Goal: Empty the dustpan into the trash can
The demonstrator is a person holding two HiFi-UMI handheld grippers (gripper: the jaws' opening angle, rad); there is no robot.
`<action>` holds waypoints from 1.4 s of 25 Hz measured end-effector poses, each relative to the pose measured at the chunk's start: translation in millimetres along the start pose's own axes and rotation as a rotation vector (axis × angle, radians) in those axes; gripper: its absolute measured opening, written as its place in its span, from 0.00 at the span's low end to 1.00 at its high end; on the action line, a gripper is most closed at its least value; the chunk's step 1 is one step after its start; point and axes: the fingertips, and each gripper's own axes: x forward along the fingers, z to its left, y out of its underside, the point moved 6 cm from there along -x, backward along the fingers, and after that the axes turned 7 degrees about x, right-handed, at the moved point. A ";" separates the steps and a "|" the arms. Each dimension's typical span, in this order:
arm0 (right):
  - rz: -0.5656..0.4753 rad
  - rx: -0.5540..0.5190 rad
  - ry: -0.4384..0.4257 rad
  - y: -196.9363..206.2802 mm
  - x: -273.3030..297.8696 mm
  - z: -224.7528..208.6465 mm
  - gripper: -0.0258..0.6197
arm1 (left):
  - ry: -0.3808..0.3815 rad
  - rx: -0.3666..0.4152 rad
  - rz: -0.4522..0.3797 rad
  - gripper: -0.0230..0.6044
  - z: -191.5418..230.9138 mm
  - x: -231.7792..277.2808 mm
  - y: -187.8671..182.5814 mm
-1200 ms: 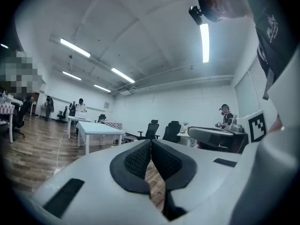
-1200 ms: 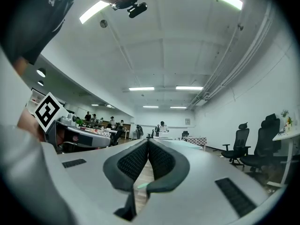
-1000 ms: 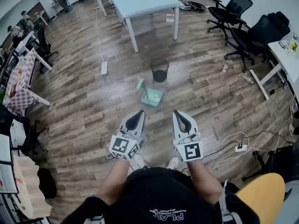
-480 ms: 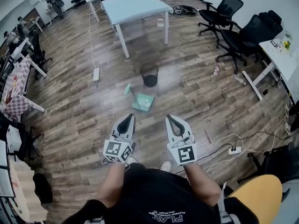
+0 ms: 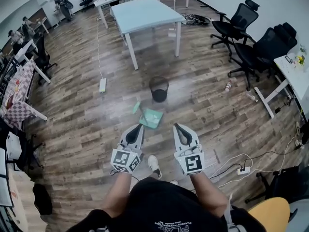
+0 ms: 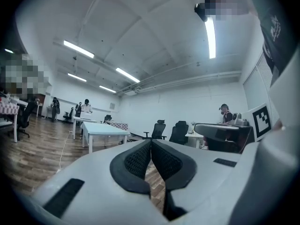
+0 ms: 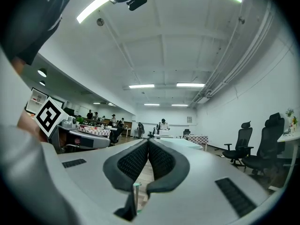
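1. The left gripper (image 5: 137, 127) is clenched, its jaw tips together with nothing between them.
2. The right gripper (image 5: 176, 126) is likewise clenched and empty.
3. The teal dustpan (image 5: 151, 118) lies on the wooden floor (image 5: 87, 124). In the head view it is ahead of both tips and between them, nearer the left.
4. The black trash can (image 5: 159, 88) stands just beyond the dustpan, not touching it.

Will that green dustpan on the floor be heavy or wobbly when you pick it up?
Probably light: the dustpan looks like thin green plastic. It may be wobbly, since a thin handle seems to stick up from the pan, so the pan could swing. It looks stiff, not floppy.
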 end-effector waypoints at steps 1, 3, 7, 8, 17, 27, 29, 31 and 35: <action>0.000 0.000 -0.006 1.0 11.7 -1.5 0.08 | -0.002 0.003 -0.002 0.07 8.0 7.0 0.2; -0.008 0.004 -0.019 2.7 34.7 -2.1 0.08 | -0.001 0.004 -0.003 0.07 25.3 19.8 1.3; 0.017 0.002 -0.038 10.4 80.3 -4.0 0.08 | -0.008 -0.006 -0.004 0.07 64.1 45.0 4.4; 0.022 0.003 -0.042 12.4 91.1 -5.0 0.08 | -0.008 -0.006 -0.005 0.07 72.5 50.7 4.0; 0.113 -0.022 -0.052 31.1 154.2 -10.5 0.08 | 0.017 -0.016 -0.012 0.07 129.5 87.1 6.6; 0.135 0.007 -0.024 46.1 193.1 -33.5 0.08 | 0.024 -0.024 0.003 0.07 162.8 121.4 20.1; 0.134 0.025 -0.032 49.4 204.0 -40.9 0.08 | 0.022 -0.031 0.017 0.07 168.1 130.4 25.0; 0.136 0.035 -0.045 52.5 215.4 -49.4 0.08 | 0.009 -0.035 0.023 0.07 173.0 139.8 26.3; 0.137 0.042 -0.083 55.8 236.6 -73.6 0.08 | -0.038 -0.035 0.032 0.07 177.9 165.5 25.2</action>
